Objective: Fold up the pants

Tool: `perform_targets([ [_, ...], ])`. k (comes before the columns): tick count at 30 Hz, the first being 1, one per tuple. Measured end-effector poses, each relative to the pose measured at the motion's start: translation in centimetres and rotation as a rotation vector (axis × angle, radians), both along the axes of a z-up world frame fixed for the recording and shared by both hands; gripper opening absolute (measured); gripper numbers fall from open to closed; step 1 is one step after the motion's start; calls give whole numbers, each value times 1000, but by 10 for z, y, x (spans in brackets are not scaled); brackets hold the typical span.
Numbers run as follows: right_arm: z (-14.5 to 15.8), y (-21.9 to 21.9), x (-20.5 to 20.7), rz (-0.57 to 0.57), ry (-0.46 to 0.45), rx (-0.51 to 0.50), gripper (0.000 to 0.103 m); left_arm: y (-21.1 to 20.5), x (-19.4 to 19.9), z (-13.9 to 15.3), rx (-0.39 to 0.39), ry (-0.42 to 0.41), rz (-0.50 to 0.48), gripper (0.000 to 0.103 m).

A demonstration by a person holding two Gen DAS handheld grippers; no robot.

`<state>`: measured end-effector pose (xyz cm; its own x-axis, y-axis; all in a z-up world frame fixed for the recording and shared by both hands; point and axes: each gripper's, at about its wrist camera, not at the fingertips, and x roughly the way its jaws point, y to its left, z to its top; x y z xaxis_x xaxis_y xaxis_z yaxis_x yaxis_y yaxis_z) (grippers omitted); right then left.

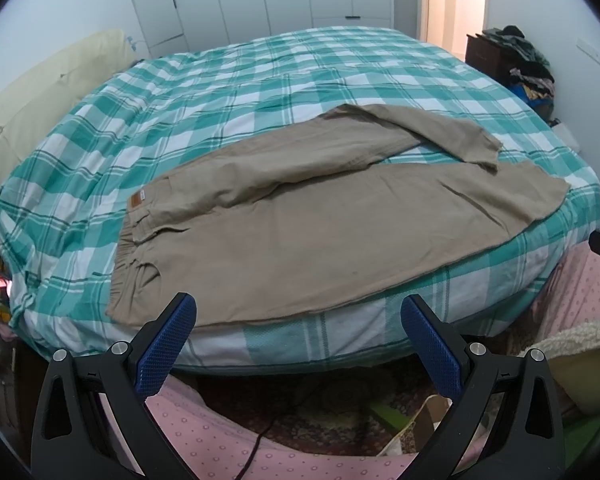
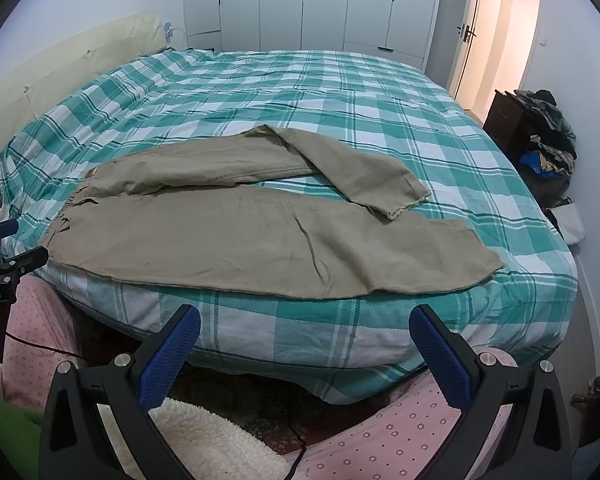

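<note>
Beige pants [image 1: 300, 220] lie flat along the near edge of a bed with a green and white checked sheet [image 1: 220, 92]. The waistband is at the left, the legs run right. The far leg bends back across the near leg. My left gripper [image 1: 298, 312] is open and empty, just off the bed edge below the waist half. The pants also show in the right wrist view [image 2: 240, 240]. My right gripper [image 2: 304, 322] is open and empty, off the bed edge below the leg half. The left gripper shows at this view's left edge [image 2: 4, 248].
A cream headboard [image 1: 40, 100] stands at the left. White wardrobes [image 2: 320, 4] line the far wall. A dark cabinet piled with clothes [image 2: 540, 128] stands right of the bed by an open door [image 2: 500, 32]. Pink dotted fabric [image 1: 220, 440] and a cable [image 1: 256, 444] lie below the grippers.
</note>
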<state>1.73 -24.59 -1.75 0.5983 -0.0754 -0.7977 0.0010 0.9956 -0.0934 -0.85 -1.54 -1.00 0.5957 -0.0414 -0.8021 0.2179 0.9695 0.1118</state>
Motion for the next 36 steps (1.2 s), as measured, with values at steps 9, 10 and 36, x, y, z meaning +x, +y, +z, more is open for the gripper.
perform_targets([
  [9, -3, 1, 0, 0, 4, -1, 103, -2, 0, -3, -1, 10, -4, 102],
  [10, -3, 1, 0, -1, 6, 0, 103, -3, 0, -3, -1, 11, -5, 102],
  [36, -5, -1, 2, -2, 7, -2, 103, -2, 4, -4, -2, 20, -10, 102],
])
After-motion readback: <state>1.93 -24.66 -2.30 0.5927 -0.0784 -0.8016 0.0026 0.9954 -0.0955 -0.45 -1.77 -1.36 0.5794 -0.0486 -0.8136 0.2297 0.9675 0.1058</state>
